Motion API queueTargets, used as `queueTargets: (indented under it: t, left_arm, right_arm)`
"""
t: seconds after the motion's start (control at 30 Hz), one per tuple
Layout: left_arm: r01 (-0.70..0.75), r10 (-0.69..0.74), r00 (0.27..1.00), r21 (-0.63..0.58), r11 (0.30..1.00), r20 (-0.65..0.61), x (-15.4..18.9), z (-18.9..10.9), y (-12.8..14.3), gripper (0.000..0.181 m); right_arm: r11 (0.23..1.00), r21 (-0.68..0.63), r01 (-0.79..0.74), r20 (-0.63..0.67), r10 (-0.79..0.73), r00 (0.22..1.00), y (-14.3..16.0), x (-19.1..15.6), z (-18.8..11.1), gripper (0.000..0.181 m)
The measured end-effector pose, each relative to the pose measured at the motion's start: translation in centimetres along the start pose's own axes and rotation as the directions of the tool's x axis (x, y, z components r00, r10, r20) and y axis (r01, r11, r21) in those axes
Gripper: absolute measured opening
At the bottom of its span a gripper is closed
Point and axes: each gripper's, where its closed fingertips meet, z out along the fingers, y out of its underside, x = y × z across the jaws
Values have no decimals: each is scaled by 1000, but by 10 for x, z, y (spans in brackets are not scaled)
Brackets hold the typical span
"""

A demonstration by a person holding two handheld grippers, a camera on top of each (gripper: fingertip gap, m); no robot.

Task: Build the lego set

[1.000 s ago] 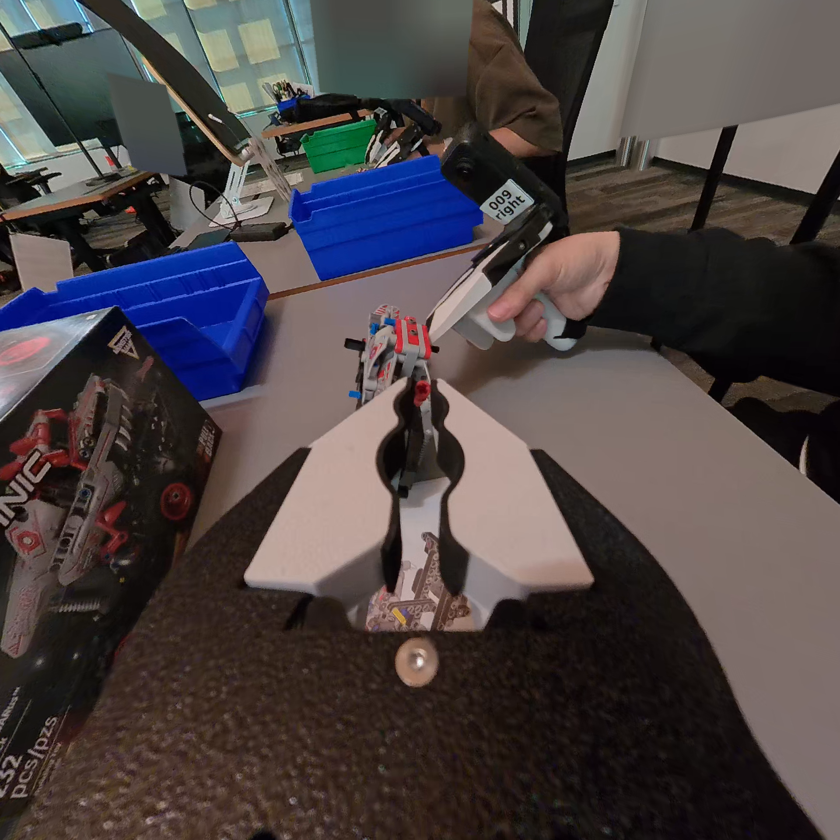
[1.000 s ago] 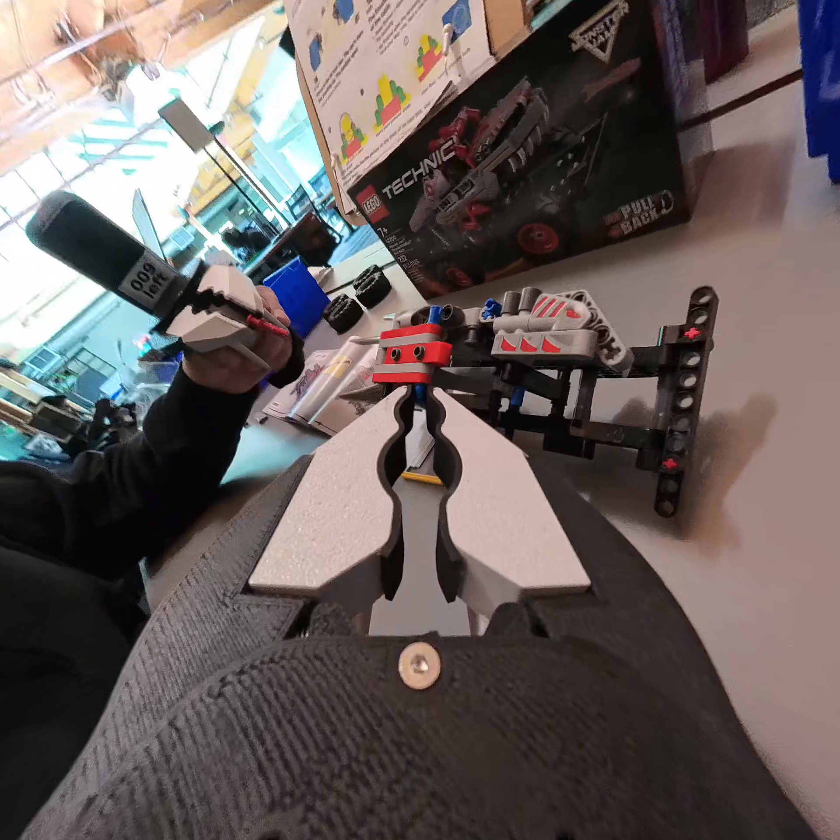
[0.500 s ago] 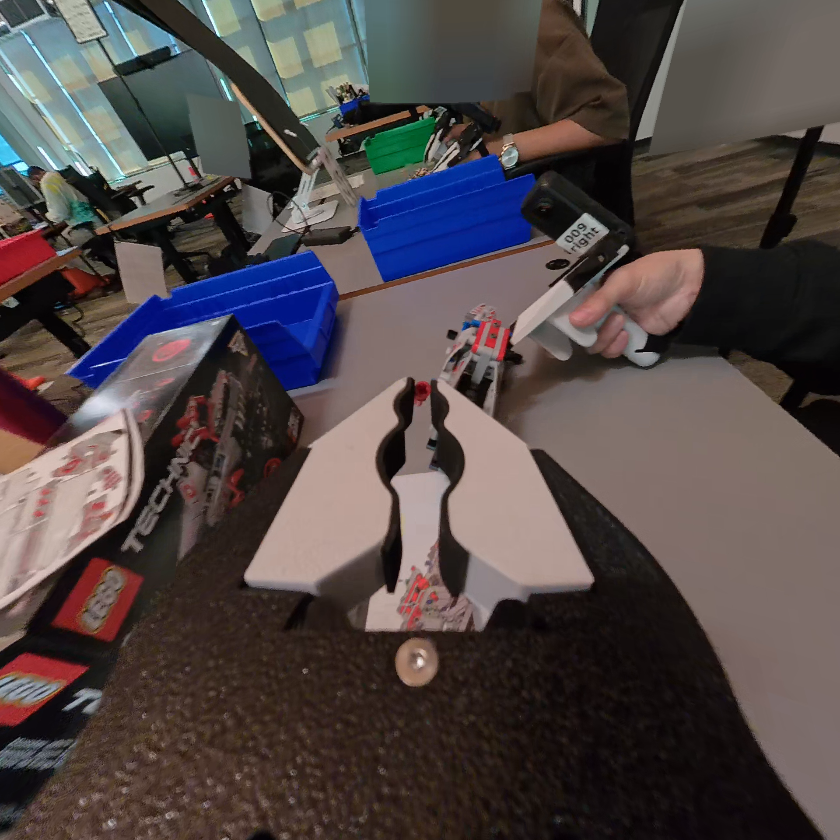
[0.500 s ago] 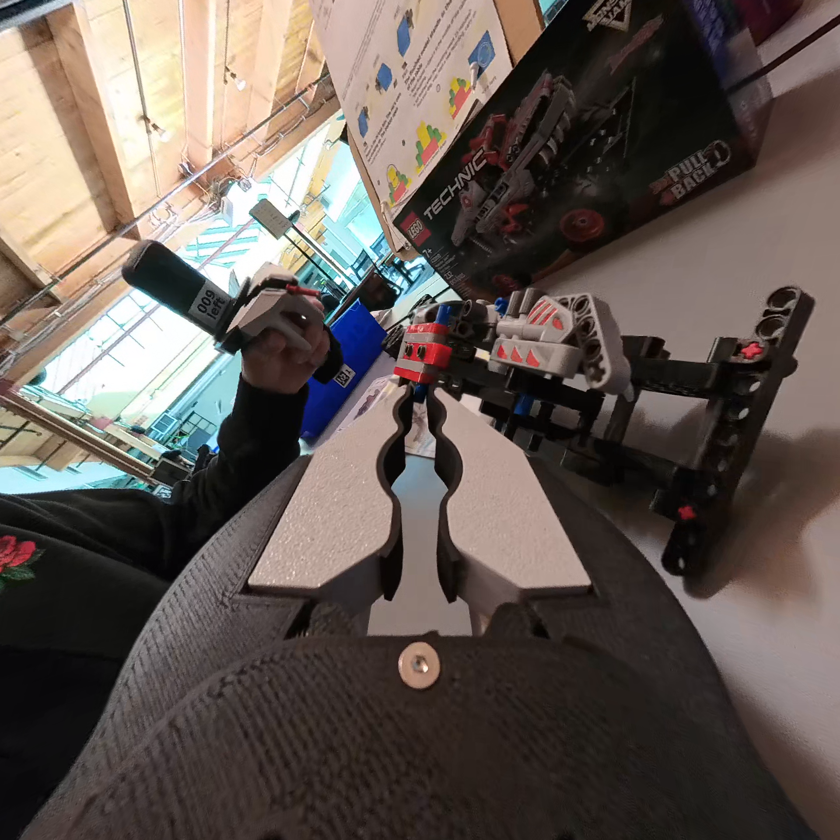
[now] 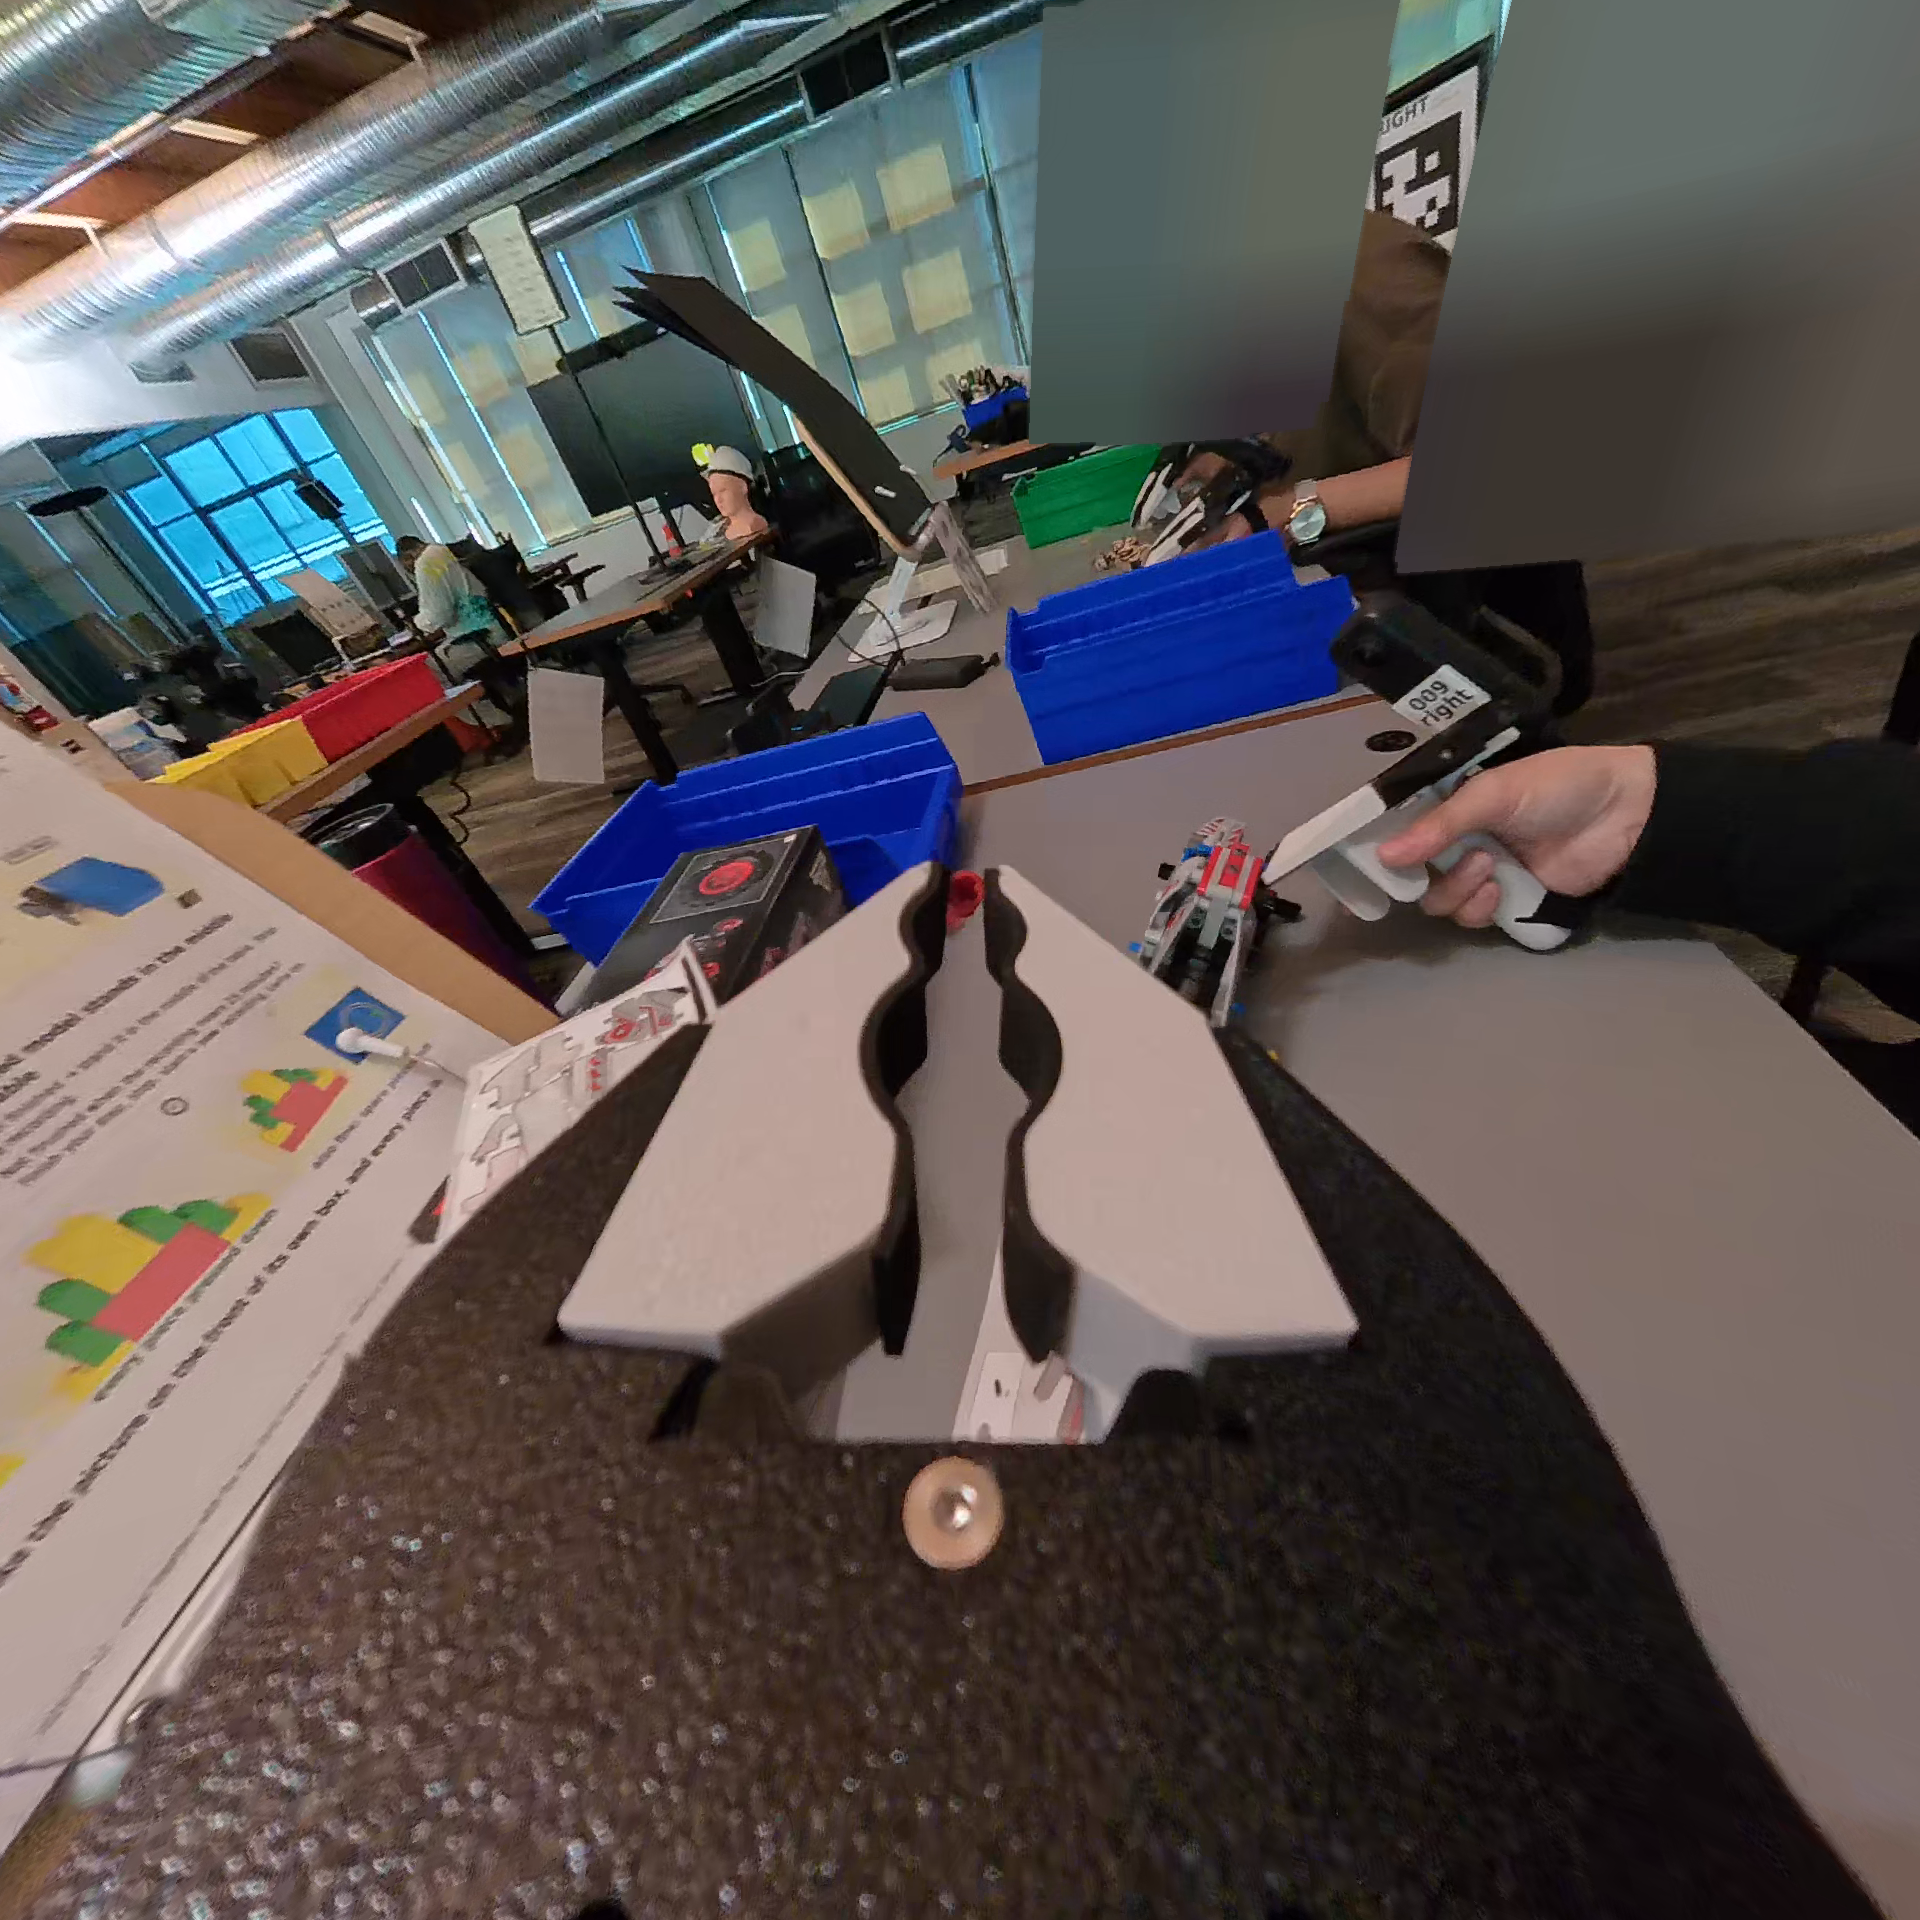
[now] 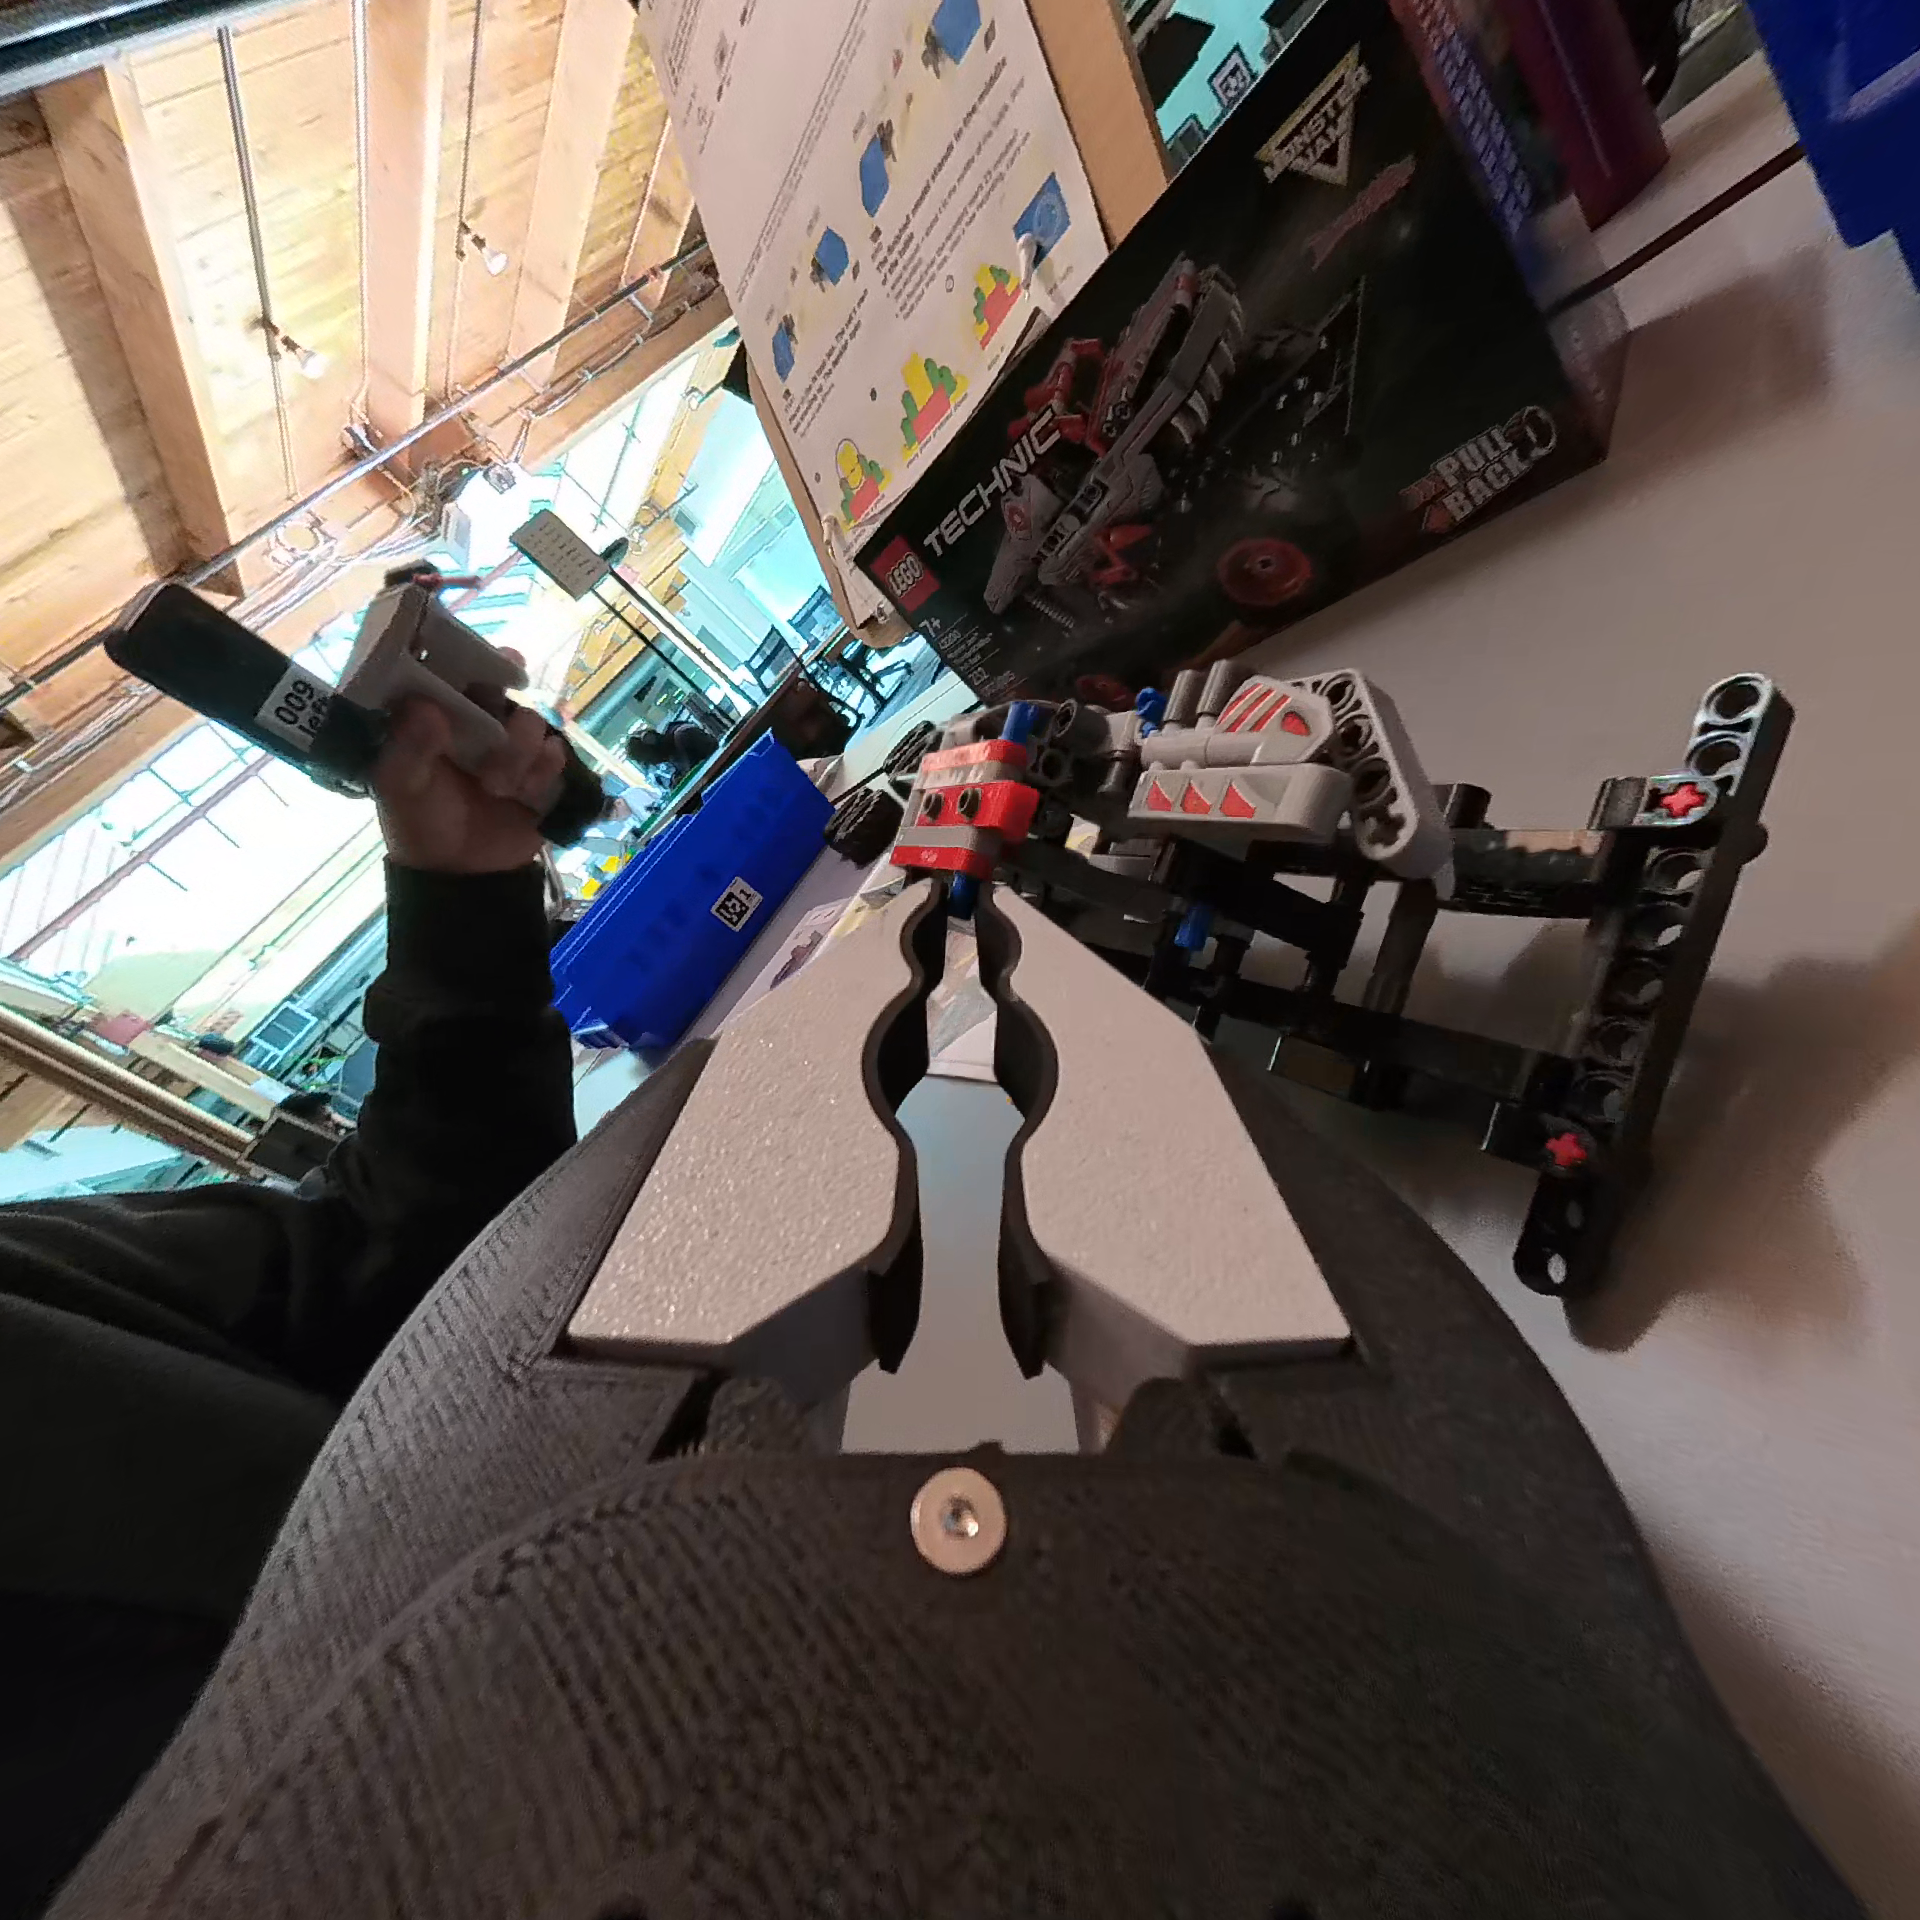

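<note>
Lego model (image 6: 1299,883), a half-built black, grey and red vehicle frame, was seen resting on the grey table (image 5: 1558,1195), just in front of the black set box (image 6: 1247,416) that was stood behind it. In the right wrist view, the right gripper (image 6: 961,904) was held low over the table with its jaws pressed close on a small blue pin (image 6: 964,894) that projected from under the red and grey block (image 6: 966,810) at the near end of the model. In the left wrist view the same gripper was shown farther off, held in a hand (image 5: 1527,831) in a black sleeve, its tips touching the model. The left gripper (image 5: 966,899) was raised well apart from the model, up in the air, with its jaws nearly together and pinching a small red piece (image 5: 966,891) at the very tips. A white printed sheet (image 5: 187,1195) on a cardboard backing was propped at the left, next to the box. Blue bins (image 5: 810,800) were set on the tables behind, and loose black wheels (image 6: 862,821) lay beyond the model.
</note>
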Motion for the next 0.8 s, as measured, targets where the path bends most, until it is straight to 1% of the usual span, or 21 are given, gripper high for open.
queueTargets:
  t: [0.13, 0.37, 0.6, 0.8]
  left_arm:
    - [1, -2, 1000, 6, 1000, 14, -5, -8, -2, 4]
    - [-4, 3, 1000, 14, 1000, 17, -6, -12, -6, 4]
    - [15, -15, 1000, 13, 1000, 6, -5, -9, -3, 4]
    - [20, -20, 1000, 7, 1000, -16, -2, -3, 1, 4]
  right_arm:
    - [999, 37, 3, -27, -2, 1000, -5, 3, 0, 4]
    - [997, 75, 16, -58, -11, 998, -11, 8, 3, 4]
    - [988, 127, -86, -58, 94, 994, -21, 18, 9, 4]
    - [982, 146, -121, -64, 131, 989, -25, 22, 13, 6]
